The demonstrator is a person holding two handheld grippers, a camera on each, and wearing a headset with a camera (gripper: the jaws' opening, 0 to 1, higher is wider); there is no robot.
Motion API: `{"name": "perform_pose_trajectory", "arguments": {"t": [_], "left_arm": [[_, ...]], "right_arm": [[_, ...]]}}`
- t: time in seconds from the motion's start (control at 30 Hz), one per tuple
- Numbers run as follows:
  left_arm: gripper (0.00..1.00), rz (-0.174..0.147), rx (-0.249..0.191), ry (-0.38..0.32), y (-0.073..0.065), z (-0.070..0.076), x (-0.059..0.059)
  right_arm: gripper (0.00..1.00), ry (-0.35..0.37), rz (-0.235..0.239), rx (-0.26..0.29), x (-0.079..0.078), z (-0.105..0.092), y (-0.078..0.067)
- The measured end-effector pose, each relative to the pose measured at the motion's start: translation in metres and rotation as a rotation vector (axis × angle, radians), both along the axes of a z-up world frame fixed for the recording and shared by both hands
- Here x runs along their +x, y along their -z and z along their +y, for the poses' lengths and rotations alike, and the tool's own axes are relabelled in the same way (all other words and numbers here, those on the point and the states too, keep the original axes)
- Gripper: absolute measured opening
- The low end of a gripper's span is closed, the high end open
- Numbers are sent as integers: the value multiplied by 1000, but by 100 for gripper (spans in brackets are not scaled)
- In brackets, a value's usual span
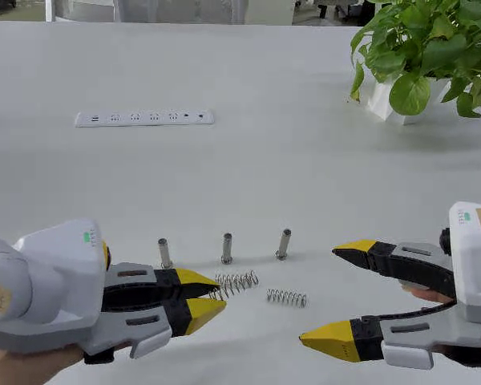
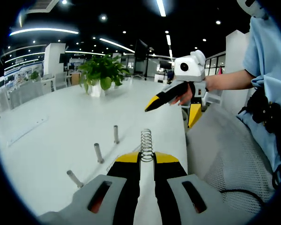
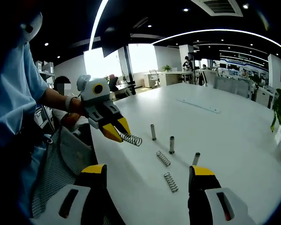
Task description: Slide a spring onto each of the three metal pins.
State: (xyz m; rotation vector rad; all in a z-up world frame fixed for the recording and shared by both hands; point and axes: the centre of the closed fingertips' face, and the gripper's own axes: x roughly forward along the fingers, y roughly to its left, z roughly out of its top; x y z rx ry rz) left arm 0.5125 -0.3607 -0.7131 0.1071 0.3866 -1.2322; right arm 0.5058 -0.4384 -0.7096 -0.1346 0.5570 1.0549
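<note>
Broad white table (image 1: 289, 160) in an open-plan office under strip lights. Far beyond both grippers, a white power strip (image 1: 144, 118); far beyond the right one, a potted plant (image 1: 433, 56).

Head view, lower left: left gripper (image 1: 220, 293), jaws narrow, pinched on 1 end of the held spring (image 1: 236, 282), the rest of the coil jutting past the yellow tips toward the other gripper. Lower right: right gripper (image 1: 317, 295), jaws spread wide, nothing between them, tips aimed back at the left gripper.

Just beyond the gap between the 2 grippers, a row of 3 metal pins, all upright and bare: left pin (image 1: 165, 253) nearest the left gripper, middle pin (image 1: 227, 248), right pin (image 1: 284, 243). Between the 2 sets of tips, nearer than the pins, 1 loose spring (image 1: 287, 297) flat on the table, close to the held spring's free end but apart from it.

Left gripper view: held spring (image 2: 146, 143) straight up from between the near-closed tips (image 2: 147, 158), a clearer look at the pinch than from above. To the left of the coil, the 3 pins; ahead, the right gripper (image 2: 168, 117) gaping, and a person's light blue sleeve (image 2: 267, 47).

Right gripper view: between its own wide jaws (image 3: 148, 168), 2 springs lying loose rather than 1. Far spring (image 3: 163, 158) just beside the middle pin (image 3: 172, 144); near spring (image 3: 170, 182) closer to the right gripper. Beyond them, the left gripper (image 3: 122, 136) with the held spring (image 3: 131, 138) clear of the table.
</note>
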Motion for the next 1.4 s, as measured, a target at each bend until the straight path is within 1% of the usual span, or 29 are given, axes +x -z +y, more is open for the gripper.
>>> {"name": "perform_pose_trajectory", "arguments": {"t": [0.13,0.27,0.37,0.47,0.5,0.53,0.57,0.73,0.87,1.0,1.1,1.4], "left_arm": [[6,5,-6,24,-1,-3,-1],[6,5,-9,40,-1,-6,-3],[6,8,-17,45,-2,-7,-3],[6,10,-20,53,-2,-8,-5],[6,9,-21,53,-2,-8,-5],[6,10,-25,53,-2,-8,-5],[6,9,-28,50,-3,-8,-5],[6,7,-44,39,-5,-10,-6],[6,7,-50,52,-6,-13,-9],[6,7,-66,80,-10,-17,-13],[6,6,-59,93,-10,-17,-16],[6,16,-64,122,-10,-17,-23]], "right_arm": [[59,-38,3,21,-1,11,-5],[49,-69,27,60,-3,22,-9],[44,-83,33,71,-3,28,-11],[39,-95,51,92,-4,31,-11],[38,-95,58,104,-4,32,-11],[36,-89,75,121,-4,34,-12],[35,-79,101,153,-5,36,-13],[30,-53,119,198,-4,39,-16],[26,-56,137,211,-4,38,-15],[22,-68,155,220,-7,38,-14],[18,-84,167,225,-10,39,-14],[11,-99,194,233,-15,39,-11]]}}
